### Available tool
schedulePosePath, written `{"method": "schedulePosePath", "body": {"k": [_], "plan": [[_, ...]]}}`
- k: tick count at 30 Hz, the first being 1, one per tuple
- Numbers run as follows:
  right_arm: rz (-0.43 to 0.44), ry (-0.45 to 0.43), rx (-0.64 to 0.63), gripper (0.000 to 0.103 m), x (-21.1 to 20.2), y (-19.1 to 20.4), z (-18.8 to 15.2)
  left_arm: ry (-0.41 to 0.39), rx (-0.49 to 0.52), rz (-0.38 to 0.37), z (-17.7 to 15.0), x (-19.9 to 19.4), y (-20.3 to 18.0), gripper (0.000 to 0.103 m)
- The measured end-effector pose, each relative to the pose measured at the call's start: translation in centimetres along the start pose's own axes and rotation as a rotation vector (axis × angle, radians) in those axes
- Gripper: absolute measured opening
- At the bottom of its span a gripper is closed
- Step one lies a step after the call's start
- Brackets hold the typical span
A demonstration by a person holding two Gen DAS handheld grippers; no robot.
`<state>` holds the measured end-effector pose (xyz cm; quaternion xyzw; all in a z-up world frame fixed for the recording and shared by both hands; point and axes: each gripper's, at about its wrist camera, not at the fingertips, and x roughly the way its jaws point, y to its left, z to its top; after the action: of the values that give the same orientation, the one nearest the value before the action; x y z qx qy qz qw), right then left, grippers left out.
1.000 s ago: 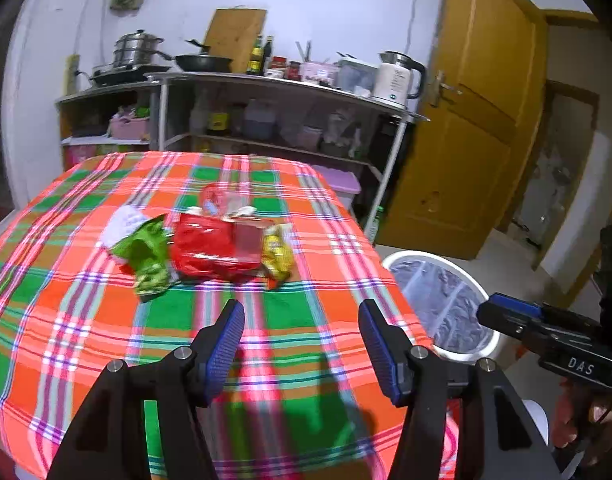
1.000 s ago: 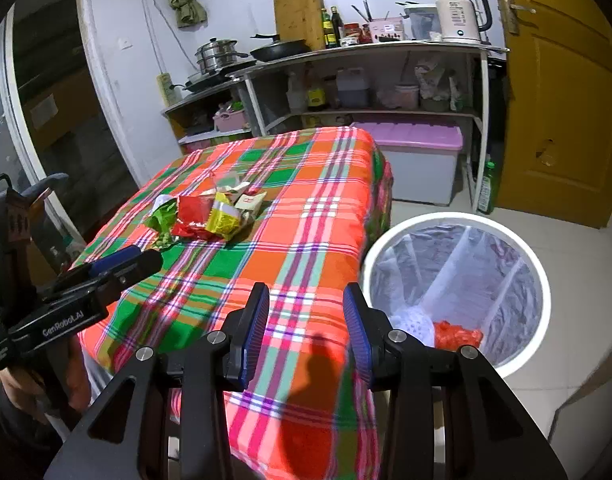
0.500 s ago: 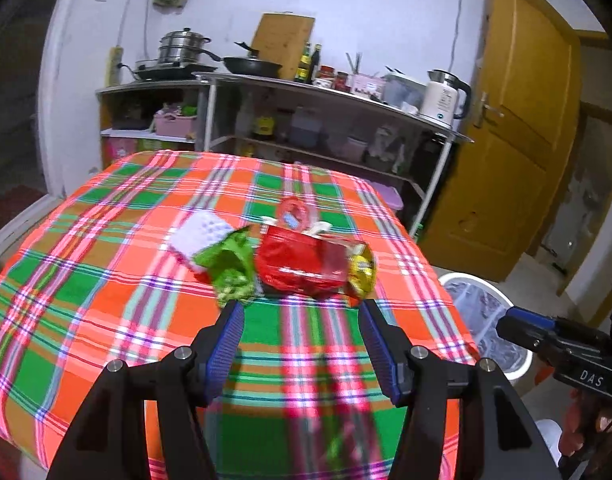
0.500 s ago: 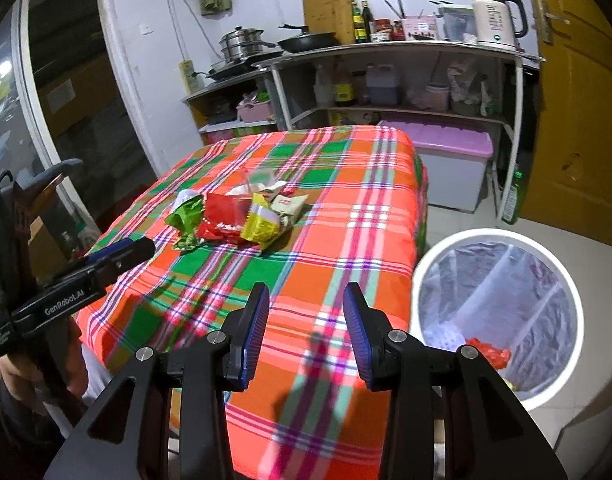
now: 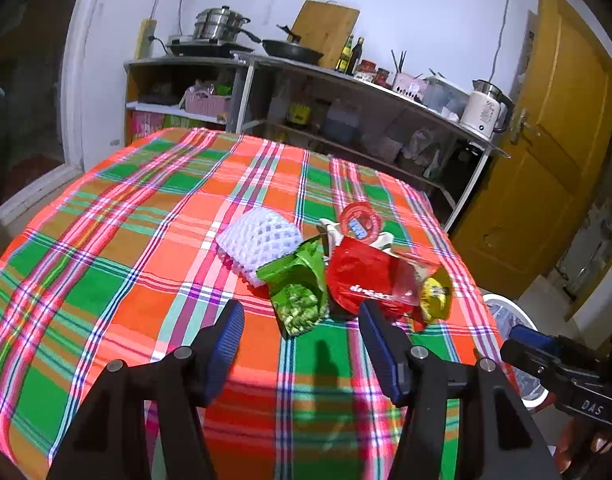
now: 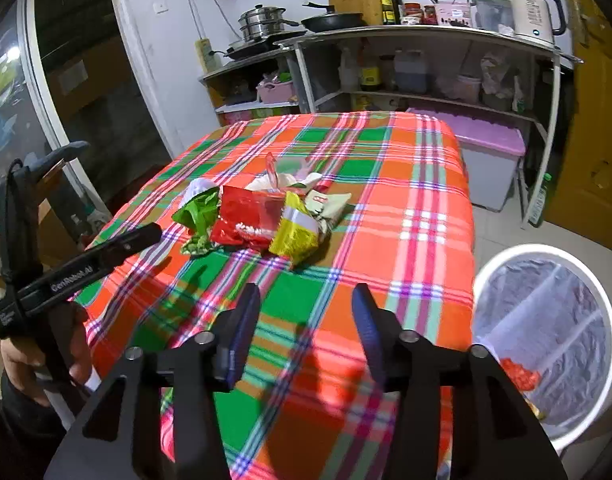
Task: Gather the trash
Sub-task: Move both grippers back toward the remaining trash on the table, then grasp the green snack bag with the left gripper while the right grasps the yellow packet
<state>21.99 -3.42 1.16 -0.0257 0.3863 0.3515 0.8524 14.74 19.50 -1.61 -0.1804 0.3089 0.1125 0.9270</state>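
Note:
A heap of wrappers lies on the plaid tablecloth [image 5: 106, 280]: a white foam net [image 5: 260, 240], a green packet [image 5: 300, 284], a red packet [image 5: 365, 276] and a yellow packet [image 5: 435, 292]. My left gripper [image 5: 300, 318] is open just short of the green packet, nothing between its pads. In the right wrist view the same red packet [image 6: 248, 218] and yellow packet [image 6: 298, 230] sit mid-table. My right gripper [image 6: 306, 300] hangs over the table's near edge, well short of the heap; its jaws are opening with nothing between them.
A white bin [image 6: 501, 264] lined with a clear bag stands on the floor right of the table, with red trash [image 6: 519, 374] inside. Metal shelves [image 6: 425, 36] with pots, bottles and a kettle [image 6: 531, 12] line the back wall. A yellow door [image 5: 561, 168] is at right.
Both grippers have swung left from the bin toward the wrapper heap, which now looks nearer. The right gripper's jaws stand wider than before. The left gripper's jaws are unchanged.

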Motion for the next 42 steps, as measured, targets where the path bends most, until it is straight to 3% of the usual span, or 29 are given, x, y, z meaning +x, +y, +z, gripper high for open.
{"method": "schedulePosePath", "body": {"k": [19, 20, 22, 23, 36, 39, 42], "plan": [[0.015, 0.070, 0.046, 0.051, 7.6, 0.1, 3.2, 0.073, -0.057, -0.030, 1.2, 5.2, 1.3, 0.059], [0.019, 0.073, 0.051, 0.050, 7.7, 0.1, 3.1, 0.079, -0.063, -0.032, 1.3, 5.4, 1.3, 0.059], [0.025, 0.069, 0.057, 0.036, 7.6, -0.3, 2.9, 0.088, -0.070, -0.034, 1.4, 5.9, 1.2, 0.059], [0.021, 0.068, 0.056, 0.034, 7.5, -0.3, 2.8, 0.092, -0.071, -0.034, 1.4, 6.0, 1.2, 0.059], [0.024, 0.044, 0.077, 0.031, 5.8, -1.7, 1.9, 0.141, -0.070, 0.040, 1.3, 7.7, 0.3, 0.059], [0.017, 0.037, 0.083, 0.031, 5.2, -2.1, 1.7, 0.137, -0.079, 0.048, 1.1, 7.4, 0.4, 0.043], [0.012, 0.029, 0.089, 0.031, 4.7, -2.4, 1.5, 0.132, -0.091, 0.044, 1.0, 7.2, 0.7, 0.041]]}}
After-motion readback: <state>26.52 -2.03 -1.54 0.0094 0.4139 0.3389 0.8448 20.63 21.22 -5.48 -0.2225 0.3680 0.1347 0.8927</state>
